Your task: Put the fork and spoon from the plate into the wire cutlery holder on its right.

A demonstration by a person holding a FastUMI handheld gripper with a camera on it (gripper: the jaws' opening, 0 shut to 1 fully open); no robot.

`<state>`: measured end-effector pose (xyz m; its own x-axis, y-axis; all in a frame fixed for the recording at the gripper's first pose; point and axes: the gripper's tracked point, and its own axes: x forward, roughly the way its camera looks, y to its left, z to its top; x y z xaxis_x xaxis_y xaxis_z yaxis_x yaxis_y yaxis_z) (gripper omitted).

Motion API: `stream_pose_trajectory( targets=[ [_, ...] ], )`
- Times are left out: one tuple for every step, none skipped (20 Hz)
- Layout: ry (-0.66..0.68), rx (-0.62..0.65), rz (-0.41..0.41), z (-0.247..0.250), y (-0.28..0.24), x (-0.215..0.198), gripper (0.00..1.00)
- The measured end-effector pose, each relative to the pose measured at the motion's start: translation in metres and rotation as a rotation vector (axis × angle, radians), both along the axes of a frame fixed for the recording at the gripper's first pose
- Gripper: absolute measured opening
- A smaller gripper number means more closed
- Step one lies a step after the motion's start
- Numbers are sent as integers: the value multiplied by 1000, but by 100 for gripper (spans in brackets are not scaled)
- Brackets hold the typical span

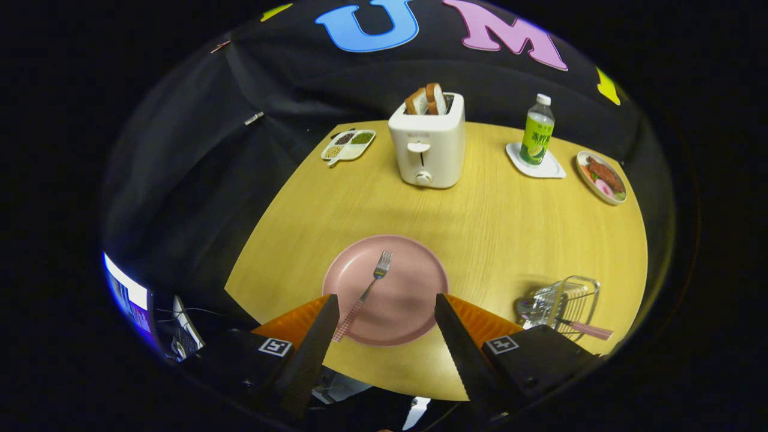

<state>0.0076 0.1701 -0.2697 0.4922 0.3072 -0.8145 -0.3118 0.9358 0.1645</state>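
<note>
A pink plate (414, 300) lies on the yellow wooden table, just ahead of and between my fingers. A fork (365, 295) with a pink checked handle rests on it, tines pointing away, handle end close to my left finger (318, 336). My gripper (387, 303) is open, wide apart over the plate's near edge, holding nothing. To the right of the plate stands the wire cutlery holder (564, 303). A utensil with a pink checked handle (591, 330) lies in it, sticking out to the right.
At the table's far side stand a white toaster (427, 144) with bread slices, a divided snack dish (348, 146) to its left, a green bottle (537, 132) on a white coaster, and a plate of food (602, 177) at the far right. A lit screen (127, 295) lies beyond the table's left edge.
</note>
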Motion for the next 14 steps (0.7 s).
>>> stream_pose_trajectory(
  targets=[
    [10,-16,-4,-12,4,1,99],
    [20,-33,-4,-25,9,2,99],
    [33,-49,-4,-37,14,1,98],
    [50,-63,-5,-49,18,1,97],
    [66,-75,-10,-60,21,1,96],
    [84,-85,-21,-70,24,1,94],
    [99,-87,-30,-79,28,1,88],
    [113,-95,-34,-85,31,0,86],
    [124,-110,-37,-93,31,0,85],
    [134,-115,-37,-97,33,0,86],
    [141,-123,-37,-102,34,0,82],
    [149,-133,-34,-105,35,-2,79],
    [155,-145,-31,-110,35,-3,78],
    [162,-151,-29,-114,37,-5,78]
  ],
)
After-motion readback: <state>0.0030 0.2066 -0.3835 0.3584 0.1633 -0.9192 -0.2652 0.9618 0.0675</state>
